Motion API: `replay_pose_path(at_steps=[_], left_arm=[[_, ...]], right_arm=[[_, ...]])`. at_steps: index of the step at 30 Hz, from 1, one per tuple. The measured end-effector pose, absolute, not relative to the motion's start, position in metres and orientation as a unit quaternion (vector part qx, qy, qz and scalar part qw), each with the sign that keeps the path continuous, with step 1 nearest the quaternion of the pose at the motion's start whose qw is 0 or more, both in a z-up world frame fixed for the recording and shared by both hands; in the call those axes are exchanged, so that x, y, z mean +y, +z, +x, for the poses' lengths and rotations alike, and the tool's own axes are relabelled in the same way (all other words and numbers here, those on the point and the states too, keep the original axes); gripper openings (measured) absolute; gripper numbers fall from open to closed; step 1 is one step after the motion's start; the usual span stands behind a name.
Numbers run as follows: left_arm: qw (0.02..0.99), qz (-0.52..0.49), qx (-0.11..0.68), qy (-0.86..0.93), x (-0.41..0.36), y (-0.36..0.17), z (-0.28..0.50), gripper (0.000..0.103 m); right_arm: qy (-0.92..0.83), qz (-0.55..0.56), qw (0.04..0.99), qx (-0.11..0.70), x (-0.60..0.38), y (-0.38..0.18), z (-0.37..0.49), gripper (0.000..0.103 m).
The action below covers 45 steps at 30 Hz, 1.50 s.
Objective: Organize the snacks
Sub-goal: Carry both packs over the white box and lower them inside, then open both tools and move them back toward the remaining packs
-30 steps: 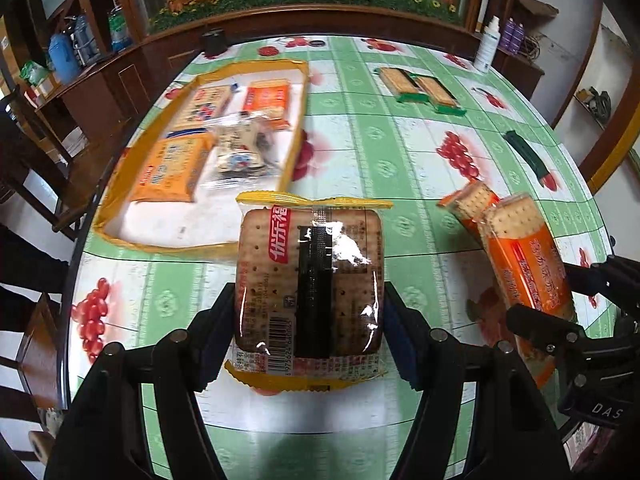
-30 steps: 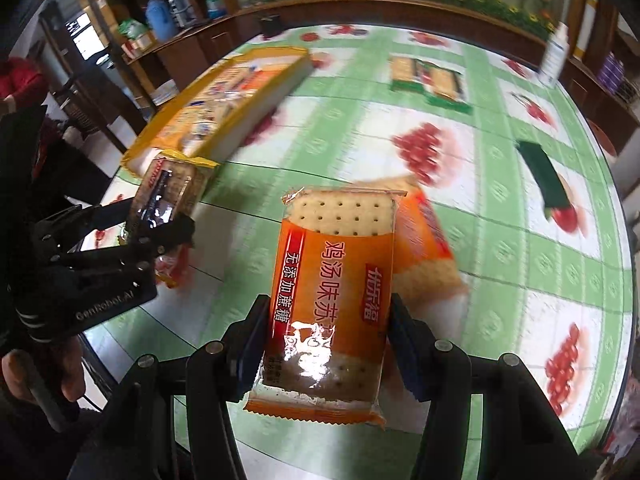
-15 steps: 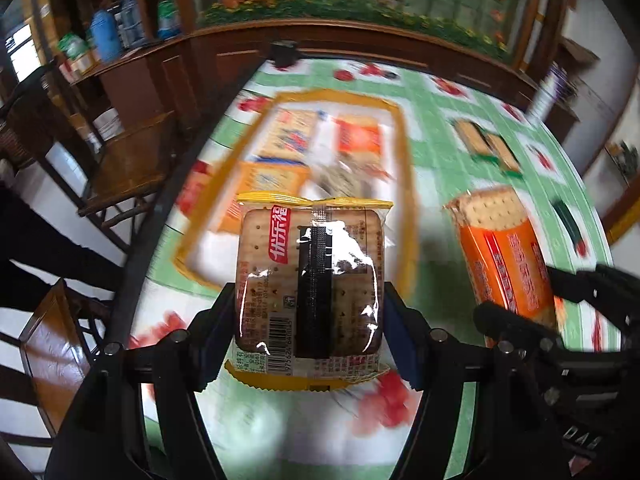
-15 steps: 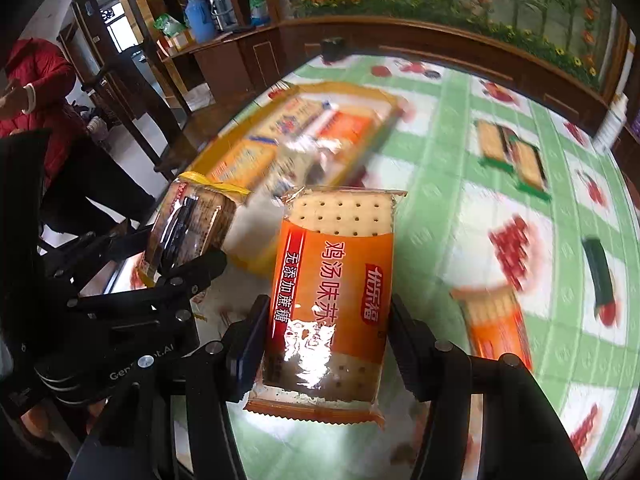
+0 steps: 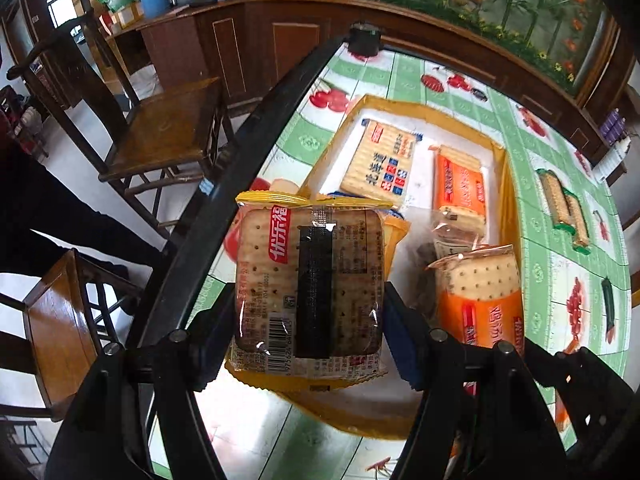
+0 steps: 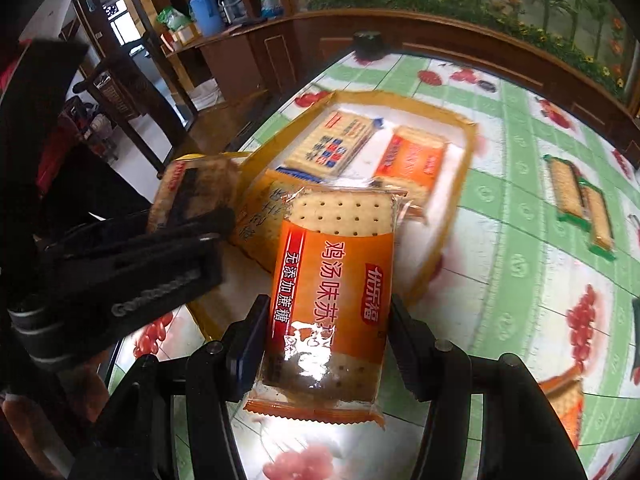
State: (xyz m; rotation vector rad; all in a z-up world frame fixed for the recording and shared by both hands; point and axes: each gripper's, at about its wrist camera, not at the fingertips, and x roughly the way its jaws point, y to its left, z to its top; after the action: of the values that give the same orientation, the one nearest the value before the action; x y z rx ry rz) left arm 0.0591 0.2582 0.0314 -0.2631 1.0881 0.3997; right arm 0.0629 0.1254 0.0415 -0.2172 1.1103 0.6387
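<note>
Two cracker packs held above the tray's near end
Left tool (image 5: 310,312) clenches the brown cracker pack (image 5: 310,280); right tool (image 6: 326,344) clenches the orange cracker pack (image 6: 332,292); the yellow tray (image 5: 502,184) lies below and ahead, long axis running away; both tools equally near

1 yellow tray (image 5: 505,184). Orange cracker pkts: 3, i.e. 1 held (image 6: 332,292), 1 in tray (image 5: 460,188), 1 on table (image 6: 564,400). 1 brown sandwich-cracker pkt (image 5: 310,288). 1 blue-print cracker pkt (image 5: 384,160). 2 green-edged pkts (image 5: 564,208). 2 wooden chairs (image 5: 168,120).
</note>
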Motion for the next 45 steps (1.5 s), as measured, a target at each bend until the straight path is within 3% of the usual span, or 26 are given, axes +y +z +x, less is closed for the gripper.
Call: replay_pose_path(at_steps=[18, 35, 45], left_arm=[[0.809, -0.091, 0.543, 0.205, 0.249, 0.004, 0.071, 0.068], [0.831, -0.105, 0.497, 0.226, 0.241, 0.037, 0.054, 0.068], [0.828, -0.133, 0.508, 0.196, 0.218, 0.045, 0.048, 0.068]], right_arm=[[0.295, -0.119, 0.787, 0.528, 0.137, 0.025, 0.069, 0.058], [0.283, -0.101, 0.821, 0.485, 0.101, 0.059, 0.059, 0.058], [0.275, -0.082, 0.826, 0.484, 0.048, 0.07, 0.045, 0.058]])
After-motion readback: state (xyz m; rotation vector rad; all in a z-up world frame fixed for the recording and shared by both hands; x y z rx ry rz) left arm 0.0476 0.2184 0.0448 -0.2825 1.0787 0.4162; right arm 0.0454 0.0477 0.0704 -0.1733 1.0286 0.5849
